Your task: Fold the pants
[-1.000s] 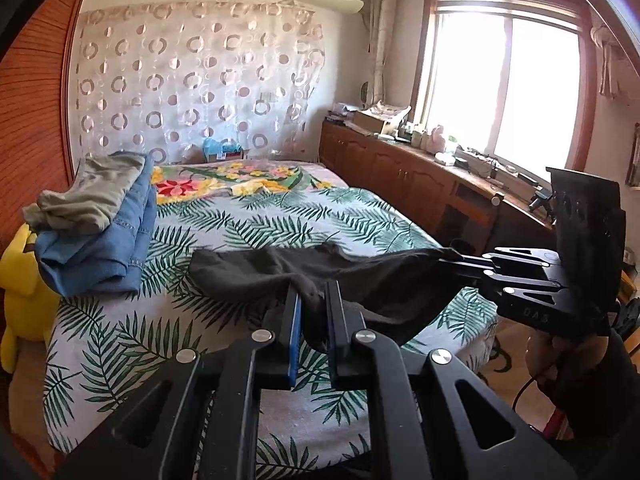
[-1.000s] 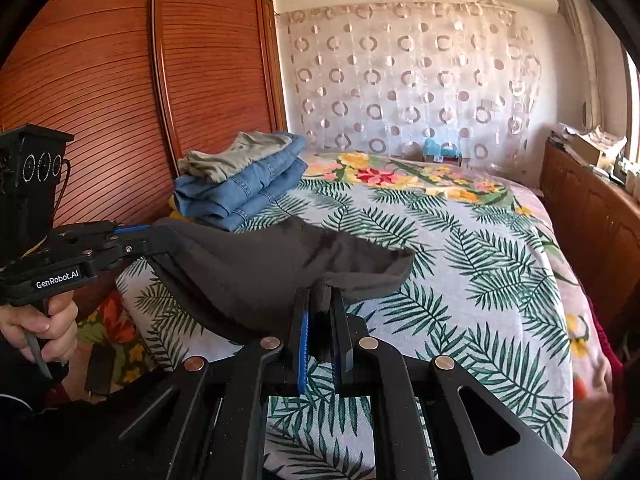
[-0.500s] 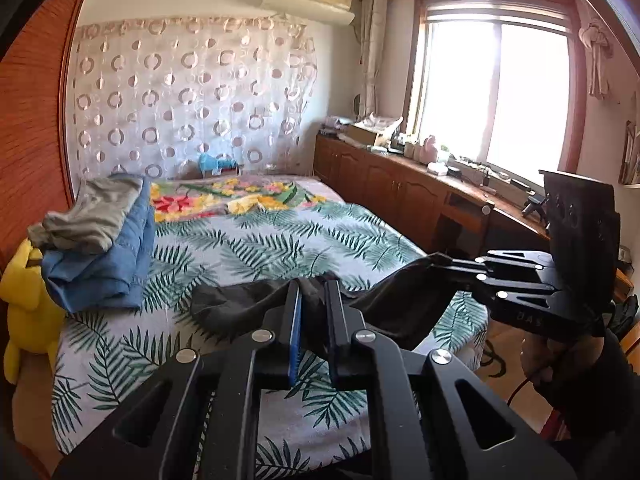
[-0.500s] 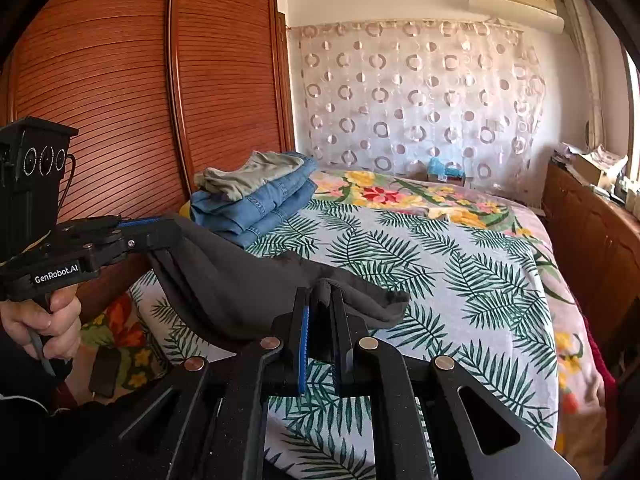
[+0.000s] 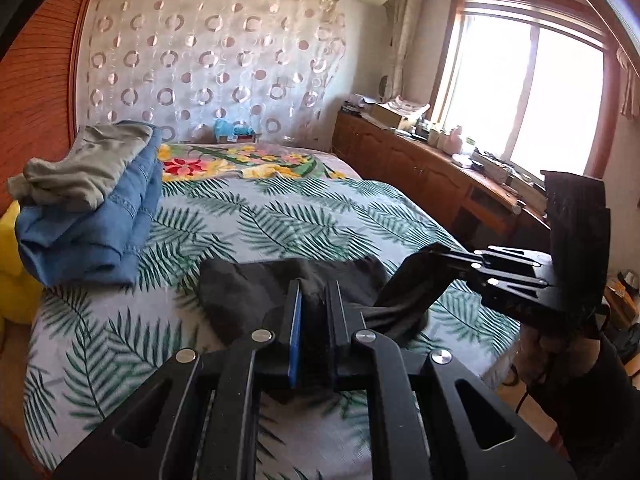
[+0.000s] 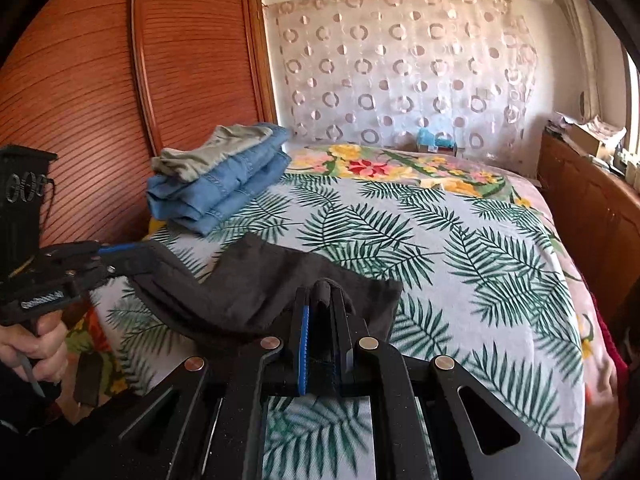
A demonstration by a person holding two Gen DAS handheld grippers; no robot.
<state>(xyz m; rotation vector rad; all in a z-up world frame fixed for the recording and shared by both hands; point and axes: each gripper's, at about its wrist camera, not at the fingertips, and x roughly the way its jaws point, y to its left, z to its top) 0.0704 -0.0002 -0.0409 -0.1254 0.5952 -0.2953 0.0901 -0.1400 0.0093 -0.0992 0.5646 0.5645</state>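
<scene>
my left fingers (image 5: 314,304) are pinched together on a fold of the dark pants (image 5: 248,292), and my right fingers (image 6: 322,306) are pinched on another fold of the same cloth, a small bunch of it poking up between them. the pants (image 6: 272,280) lie on the near part of the bed (image 6: 460,248), on its palm-leaf cover, with the far edge flat on the cover and the near edge lifted where i hold it. in the left view my right fingers (image 5: 418,270) come in from the right side of the bed, the cloth hanging from them down to the cover. in the right view my left fingers (image 6: 136,258) come in from the left side of the bed, the cloth stretched from them across to the other grip.

farther up the bed, on its left side, sits a stack of folded jeans (image 5: 92,228) with a folded grey garment (image 5: 80,168) on top, apart from the pants. a small blue toy (image 5: 232,130) stands at the head of the bed, in front of the ringed curtain (image 5: 200,68). a wooden wardrobe (image 6: 120,92) runs along the bed's left side, and a low wooden cabinet (image 5: 420,176) under the window (image 5: 532,100) runs along its right.
</scene>
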